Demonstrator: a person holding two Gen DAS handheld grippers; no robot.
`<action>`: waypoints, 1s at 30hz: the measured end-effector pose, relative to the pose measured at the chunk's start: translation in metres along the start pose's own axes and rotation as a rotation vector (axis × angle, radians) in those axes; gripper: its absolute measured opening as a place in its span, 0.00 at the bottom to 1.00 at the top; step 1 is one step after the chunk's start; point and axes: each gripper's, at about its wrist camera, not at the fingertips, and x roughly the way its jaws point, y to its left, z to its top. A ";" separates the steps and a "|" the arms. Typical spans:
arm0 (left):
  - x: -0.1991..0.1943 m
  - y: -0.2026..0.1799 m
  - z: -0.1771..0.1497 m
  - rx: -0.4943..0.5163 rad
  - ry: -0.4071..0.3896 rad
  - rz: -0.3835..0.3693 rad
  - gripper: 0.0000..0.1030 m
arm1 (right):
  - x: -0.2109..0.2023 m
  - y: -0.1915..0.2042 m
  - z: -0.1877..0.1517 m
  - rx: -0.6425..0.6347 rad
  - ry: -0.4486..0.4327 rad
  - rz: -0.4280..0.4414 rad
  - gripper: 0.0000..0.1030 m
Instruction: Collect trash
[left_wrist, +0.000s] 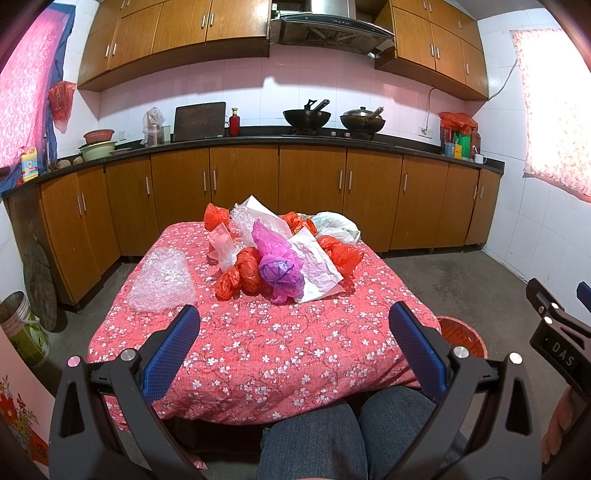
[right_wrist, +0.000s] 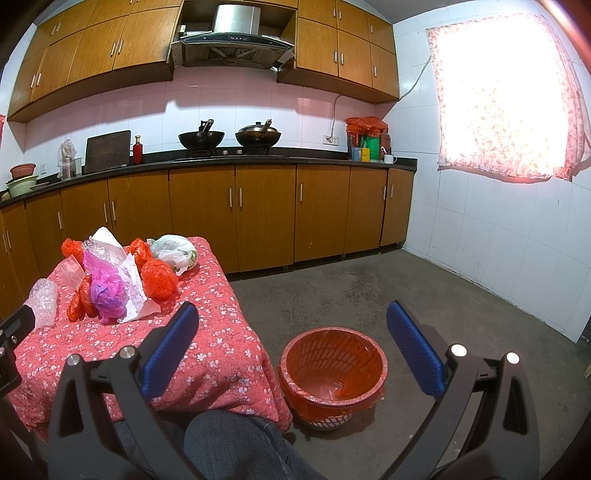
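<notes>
Red floral cloth covers the table (left_wrist: 258, 332) bearing crumpled bags (left_wrist: 273, 254) in a wood-cabinet kitchen; both grippers' jaws gape empty.

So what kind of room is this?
It looks like a home kitchen. There are two woks on a stove under a metal range hood, and wooden cabinets run along the wall. A table covered with a flowery cloth holds plastic trash.
</notes>
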 end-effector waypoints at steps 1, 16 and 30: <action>0.000 0.000 0.000 0.000 0.000 0.000 0.98 | 0.000 0.000 0.000 0.000 0.000 0.000 0.96; 0.000 0.000 0.000 -0.001 0.000 0.000 0.98 | 0.000 0.000 0.000 0.001 0.001 0.000 0.96; 0.001 0.000 -0.001 0.002 0.010 0.014 0.98 | 0.003 0.002 -0.002 0.000 0.005 0.008 0.96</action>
